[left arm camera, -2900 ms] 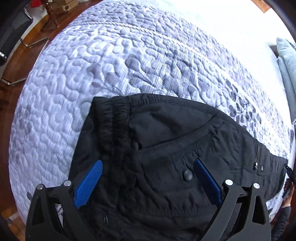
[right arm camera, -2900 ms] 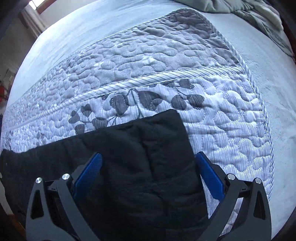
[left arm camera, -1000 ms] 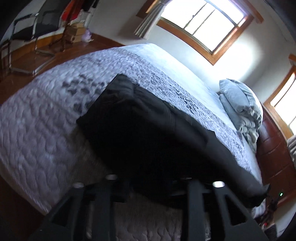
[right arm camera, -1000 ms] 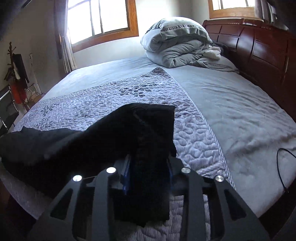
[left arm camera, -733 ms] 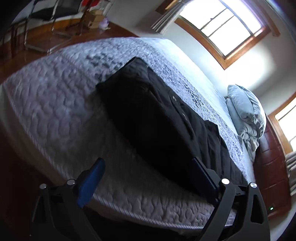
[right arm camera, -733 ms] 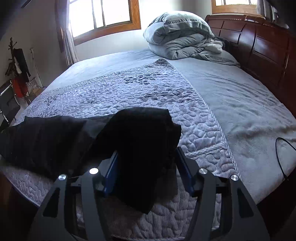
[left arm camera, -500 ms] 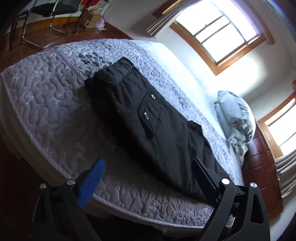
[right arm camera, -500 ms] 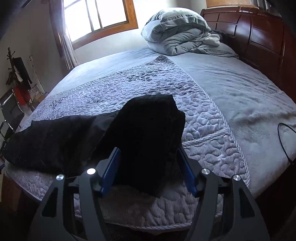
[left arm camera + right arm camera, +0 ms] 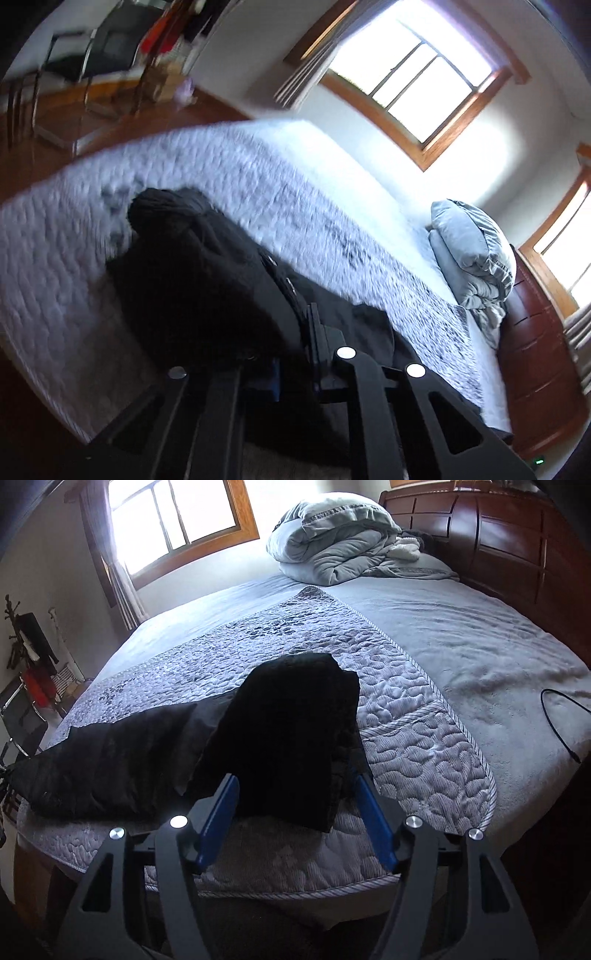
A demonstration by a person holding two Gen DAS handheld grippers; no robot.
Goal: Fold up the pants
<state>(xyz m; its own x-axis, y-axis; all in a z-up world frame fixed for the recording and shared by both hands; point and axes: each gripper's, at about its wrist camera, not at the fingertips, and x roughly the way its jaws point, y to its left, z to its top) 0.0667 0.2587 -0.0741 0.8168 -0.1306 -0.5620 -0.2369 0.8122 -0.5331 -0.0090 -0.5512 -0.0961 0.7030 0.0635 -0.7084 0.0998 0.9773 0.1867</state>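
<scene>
A home bedroom: a quilted bed [image 9: 413, 709], wooden headboard [image 9: 509, 542], bundled duvet [image 9: 332, 539] and wood-framed window [image 9: 177, 520].

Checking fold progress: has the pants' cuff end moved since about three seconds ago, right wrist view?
Yes. The black pants cuff end, then flat on the quilted runner, now arches above it.

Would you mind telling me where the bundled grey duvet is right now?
In the right wrist view, the grey duvet sits top centre at the head of the bed, against the wooden headboard and right of the window.
</scene>
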